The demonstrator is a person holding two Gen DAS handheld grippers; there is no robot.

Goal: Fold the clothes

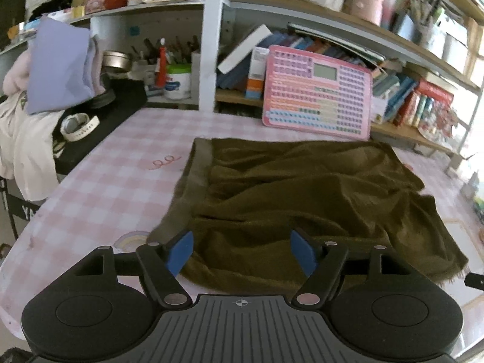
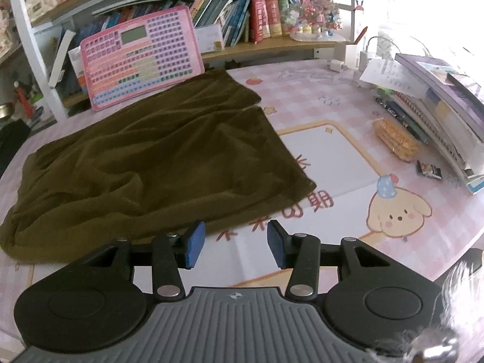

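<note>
Olive shorts just ahead of left hand-held gripper; right hand-held gripper beside hem; both agape, empty.

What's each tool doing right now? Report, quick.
Left tool: open, empty, over the near edge of the olive-green shorts.
Right tool: open, empty, over the table mat.

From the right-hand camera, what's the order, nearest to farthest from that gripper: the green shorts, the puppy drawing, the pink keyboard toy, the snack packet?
1. Green shorts, just ahead and left of the right gripper.
2. Puppy drawing, on the mat to the right.
3. Snack packet, farther right, by the books.
4. Pink keyboard toy, at the back, leaning on the shelf.
</note>
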